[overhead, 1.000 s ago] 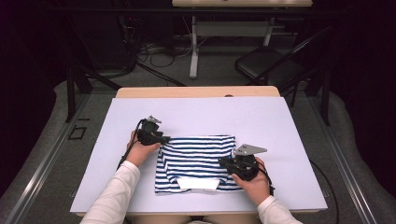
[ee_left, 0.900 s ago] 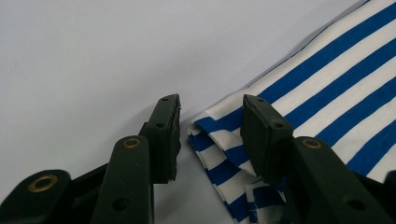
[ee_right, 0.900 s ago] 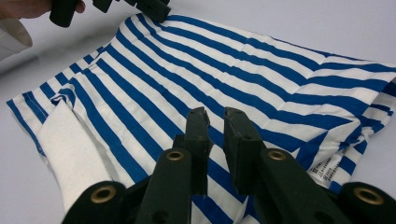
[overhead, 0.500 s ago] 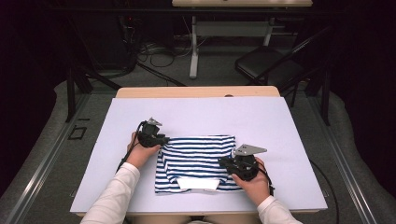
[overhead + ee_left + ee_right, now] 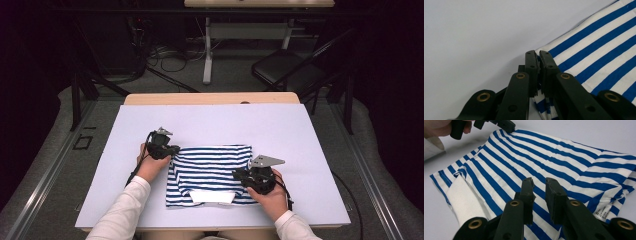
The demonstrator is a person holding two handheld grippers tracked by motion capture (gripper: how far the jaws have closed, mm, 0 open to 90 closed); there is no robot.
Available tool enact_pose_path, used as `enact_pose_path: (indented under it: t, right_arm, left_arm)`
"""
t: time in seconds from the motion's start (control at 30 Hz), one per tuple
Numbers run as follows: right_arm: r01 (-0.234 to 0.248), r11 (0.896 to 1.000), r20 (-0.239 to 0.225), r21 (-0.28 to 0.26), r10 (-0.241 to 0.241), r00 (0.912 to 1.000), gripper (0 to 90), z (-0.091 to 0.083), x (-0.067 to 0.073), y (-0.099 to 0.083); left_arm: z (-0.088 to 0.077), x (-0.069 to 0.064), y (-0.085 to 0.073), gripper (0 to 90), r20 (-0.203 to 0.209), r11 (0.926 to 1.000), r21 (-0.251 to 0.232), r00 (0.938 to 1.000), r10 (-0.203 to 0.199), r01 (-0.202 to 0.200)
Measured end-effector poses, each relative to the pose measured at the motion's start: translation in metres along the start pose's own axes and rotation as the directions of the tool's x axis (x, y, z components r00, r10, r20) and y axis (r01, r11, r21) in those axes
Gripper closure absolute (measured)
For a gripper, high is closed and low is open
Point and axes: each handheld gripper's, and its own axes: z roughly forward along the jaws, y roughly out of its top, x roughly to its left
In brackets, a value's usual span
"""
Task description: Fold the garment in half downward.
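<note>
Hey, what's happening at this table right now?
A person is working on a blue-and-white striped garment that lies folded on a pale table, with a two-jaw gripper in each hand. The left gripper has just been closing and is now pinched on the far left corner of the cloth. The right gripper sits over the right side of the garment, its jaws slightly apart with nothing clamped between them. A plain white patch of fabric shows at the near edge.

I see the blue-and-white striped shirt point(image 5: 210, 172) lying folded flat near the table's six o'clock edge, white inside panel showing at its near edge.
</note>
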Motion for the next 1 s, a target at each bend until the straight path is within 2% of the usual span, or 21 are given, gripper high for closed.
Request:
enact_pose_path:
  t: [0.23,0.5,0.63,0.77,0.83,1.0]
  right_arm:
    - [0.016,1.000,0.002,-0.002,-0.016,0.9999,71.0,0.002,0.005,0.000]
    - [0.073,0.997,0.008,0.008,-0.073,0.9973,56.7,0.007,0.015,0.000]
    - [0.101,0.995,-0.002,0.001,-0.101,0.9949,48.2,0.010,0.021,0.000]
    - [0.097,0.995,-0.018,0.011,-0.097,0.9951,42.1,0.013,0.025,0.001]
    - [0.106,0.994,-0.029,-0.008,-0.106,0.9939,40.1,0.013,0.026,0.001]
    - [0.117,0.993,-0.048,-0.012,-0.118,0.9919,38.9,0.013,0.032,0.005]
  left_arm:
    - [-0.003,0.001,-0.001,86.0,0.010,0.9993,-0.029,0.9996,-0.025,0.025]
    - [-0.006,0.000,-0.001,86.0,0.009,0.9988,-0.040,0.9996,-0.029,0.029]
    - [-0.007,0.000,-0.001,86.0,0.011,0.9984,-0.044,0.9993,-0.036,0.037]
    - [-0.008,0.001,-0.001,86.1,0.016,0.9978,-0.049,0.9989,-0.044,0.045]
    - [-0.008,0.001,-0.002,86.0,0.016,0.9978,-0.048,0.9988,-0.046,0.046]
    - [-0.007,0.001,-0.002,86.0,0.014,0.9979,-0.042,0.9987,-0.048,0.049]
